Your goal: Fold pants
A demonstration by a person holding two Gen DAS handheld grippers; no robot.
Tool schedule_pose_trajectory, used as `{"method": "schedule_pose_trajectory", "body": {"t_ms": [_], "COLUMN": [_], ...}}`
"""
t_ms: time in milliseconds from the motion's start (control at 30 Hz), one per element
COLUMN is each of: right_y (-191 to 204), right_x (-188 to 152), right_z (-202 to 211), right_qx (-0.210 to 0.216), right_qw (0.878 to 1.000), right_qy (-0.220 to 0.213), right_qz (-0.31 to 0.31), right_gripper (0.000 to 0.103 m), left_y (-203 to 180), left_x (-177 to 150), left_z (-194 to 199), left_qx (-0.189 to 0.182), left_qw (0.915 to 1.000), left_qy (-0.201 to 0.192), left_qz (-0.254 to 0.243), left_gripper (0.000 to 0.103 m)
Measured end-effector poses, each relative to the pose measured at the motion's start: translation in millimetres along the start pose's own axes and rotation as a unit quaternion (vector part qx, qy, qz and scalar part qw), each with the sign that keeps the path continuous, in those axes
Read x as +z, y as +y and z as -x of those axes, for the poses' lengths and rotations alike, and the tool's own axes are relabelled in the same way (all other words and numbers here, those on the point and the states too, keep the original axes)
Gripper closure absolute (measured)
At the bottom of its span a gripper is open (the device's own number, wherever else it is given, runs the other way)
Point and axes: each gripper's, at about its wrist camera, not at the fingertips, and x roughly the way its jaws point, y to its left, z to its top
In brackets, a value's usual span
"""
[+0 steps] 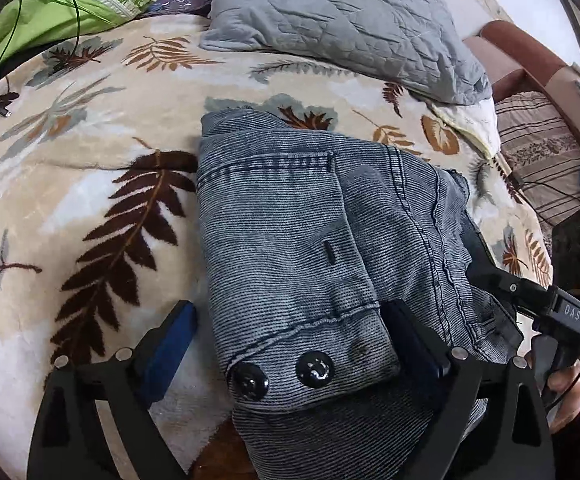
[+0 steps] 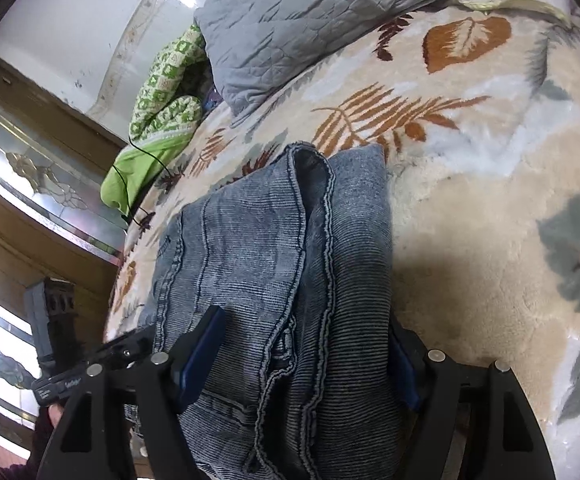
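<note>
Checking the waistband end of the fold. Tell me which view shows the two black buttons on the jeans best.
The left wrist view: both black buttons sit uncovered on the jeans, between the open left gripper's fingers. The right wrist view shows only seams and stacked layers of the jeans; no buttons appear there.

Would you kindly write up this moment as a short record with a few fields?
surface: leaf-print blanket on a bed
pants: blue jeans, folded into a compact stack, two dark buttons facing up
left gripper: open, fingers either side of the jeans' near end
right gripper: open, straddling the stack from the other side
nearby: grey quilt, green cloth, black cable
</note>
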Motion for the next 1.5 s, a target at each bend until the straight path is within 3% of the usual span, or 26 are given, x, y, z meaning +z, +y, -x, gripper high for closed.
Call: {"method": "schedule_pose_trajectory", "body": {"t_ms": [67, 100, 167, 200, 333, 433, 733, 1067, 1367, 1500], "right_y": [6, 8, 17, 21, 42, 54, 92, 109, 92, 69], "right_x": [-1, -2, -4, -5, -9, -12, -13, 38, 65, 70], "right_z": [1, 2, 6, 9, 18, 22, 28, 4, -53, -74], "right_qx": [-0.015, -0.024, -0.028, -0.026, -0.015, -0.022, -0.047, -0.035, -0.073, -0.099], "right_qw": [1.0, 1.0, 0.999, 0.998, 0.996, 0.993, 0.98, 0.98, 0.985, 0.989], "right_qy": [-0.004, -0.007, -0.015, -0.018, -0.036, -0.044, -0.073, -0.113, -0.084, -0.05], "right_qz": [0.012, 0.017, 0.038, 0.046, 0.084, 0.106, 0.176, 0.158, 0.135, 0.099], "right_gripper": [0.029, 0.032, 0.049, 0.053, 0.059, 0.061, 0.063, 0.063, 0.063, 0.063], "left_y": [0, -2, -7, -11, -15, -14, -21, -17, 6, 14], "left_x": [2, 2, 2, 2, 5, 8, 32, 82, 103, 99], "left_z": [1, 3, 6, 9, 16, 23, 49, 55, -6, -22], "left_qx": [-0.003, -0.01, -0.002, 0.003, 0.013, 0.008, 0.009, 0.054, 0.12, 0.139], "left_qw": [1.0, 0.9999, 0.9999, 0.9996, 0.9989, 0.9985, 0.9952, 0.988, 0.9857, 0.9841], "left_qy": [0.002, -0.002, -0.01, -0.015, -0.031, -0.04, -0.075, -0.119, -0.083, -0.07], "left_qz": [0.008, 0.005, -0.011, -0.022, -0.034, -0.037, -0.062, -0.084, -0.084, -0.086], "left_gripper": [0.012, 0.023, 0.03, 0.04, 0.061, 0.067, 0.069, 0.069, 0.068, 0.06]}}
